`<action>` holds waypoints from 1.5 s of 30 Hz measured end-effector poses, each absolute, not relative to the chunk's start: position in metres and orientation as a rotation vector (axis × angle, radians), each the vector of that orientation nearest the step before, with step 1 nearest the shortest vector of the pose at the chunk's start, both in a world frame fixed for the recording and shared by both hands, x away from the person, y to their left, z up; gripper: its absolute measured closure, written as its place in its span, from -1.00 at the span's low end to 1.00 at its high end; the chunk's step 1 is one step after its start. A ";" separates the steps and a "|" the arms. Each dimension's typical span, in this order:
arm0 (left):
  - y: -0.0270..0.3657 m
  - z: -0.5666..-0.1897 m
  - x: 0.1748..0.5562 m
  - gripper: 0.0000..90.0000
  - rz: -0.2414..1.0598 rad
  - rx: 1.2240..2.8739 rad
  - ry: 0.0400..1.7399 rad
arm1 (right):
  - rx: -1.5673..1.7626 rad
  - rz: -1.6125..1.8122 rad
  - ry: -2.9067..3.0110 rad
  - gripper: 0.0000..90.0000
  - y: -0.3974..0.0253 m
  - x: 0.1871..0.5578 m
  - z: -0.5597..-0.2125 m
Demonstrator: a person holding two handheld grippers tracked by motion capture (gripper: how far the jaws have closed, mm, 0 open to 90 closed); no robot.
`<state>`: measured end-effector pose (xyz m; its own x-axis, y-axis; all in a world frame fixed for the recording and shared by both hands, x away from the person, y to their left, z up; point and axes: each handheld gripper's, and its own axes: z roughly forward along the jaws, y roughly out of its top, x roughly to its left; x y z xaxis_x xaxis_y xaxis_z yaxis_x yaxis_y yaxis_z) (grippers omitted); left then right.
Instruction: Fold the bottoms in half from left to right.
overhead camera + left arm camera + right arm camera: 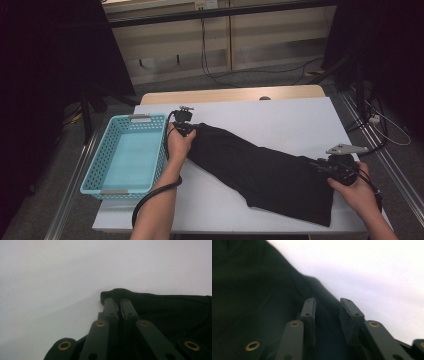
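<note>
A black cloth (260, 172) is spread slantwise across the white counter (280, 117), just right of a blue basket (127, 155). Its far left corner is clamped in the left tongs (119, 298). The right tongs (327, 305) are held apart over its right edge.

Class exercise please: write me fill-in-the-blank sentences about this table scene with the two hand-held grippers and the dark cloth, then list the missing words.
1. The left gripper is ____ on a corner of the black cloth garment.
2. The right gripper has its jaws ____ over the garment's edge.
3. The light blue perforated plastic basket is ____ inside.
4. The garment lies on a ____ table.

Missing words: shut; open; empty; white
</note>
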<state>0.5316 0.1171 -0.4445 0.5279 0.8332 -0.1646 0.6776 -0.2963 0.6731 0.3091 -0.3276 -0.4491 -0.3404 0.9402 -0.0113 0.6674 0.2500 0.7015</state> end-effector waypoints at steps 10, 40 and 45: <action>0.129 -0.440 0.531 0.92 0.291 2.031 1.263 | 1.506 0.882 2.122 1.00 -0.334 0.313 -0.450; 0.128 -0.439 0.530 0.90 0.286 2.012 1.218 | 1.651 0.973 2.038 0.99 -0.372 0.312 -0.447; 0.126 -0.440 0.531 0.40 0.379 2.018 1.202 | 1.589 0.953 2.041 0.69 -0.361 0.313 -0.446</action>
